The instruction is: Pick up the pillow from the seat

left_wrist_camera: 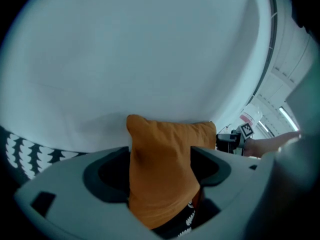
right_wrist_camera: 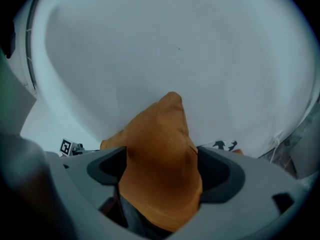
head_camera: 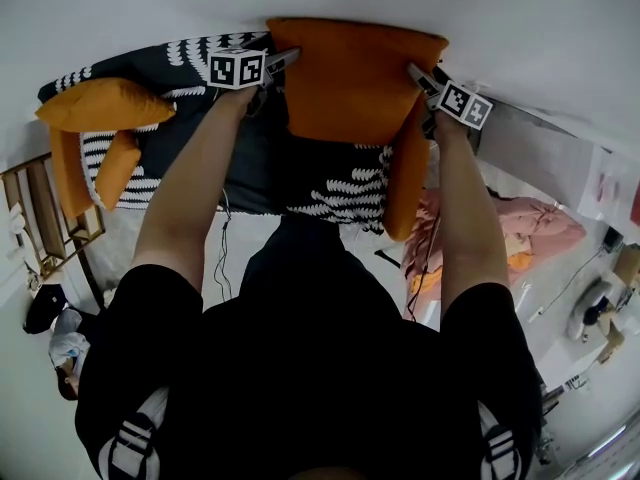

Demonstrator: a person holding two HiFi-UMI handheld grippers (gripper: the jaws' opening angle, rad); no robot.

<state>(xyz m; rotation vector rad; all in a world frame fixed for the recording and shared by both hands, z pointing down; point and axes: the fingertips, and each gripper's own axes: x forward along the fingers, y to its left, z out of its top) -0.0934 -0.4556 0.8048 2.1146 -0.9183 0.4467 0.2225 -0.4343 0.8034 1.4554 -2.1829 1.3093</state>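
Bare forearms [head_camera: 190,183] reach over the seat [head_camera: 250,168] to the orange pillow [head_camera: 355,78], propped upright at its back edge against the wall [head_camera: 500,28]. Left claw [head_camera: 288,61] and right claw [head_camera: 417,74] gape wide apart, each straddling one upper corner of the pillow.

We see a plain white wall [head_camera: 150,8], a wooden frame [head_camera: 40,218] at left, and pink cloth [head_camera: 535,223] heaped on the pale floor [head_camera: 120,253] at right.
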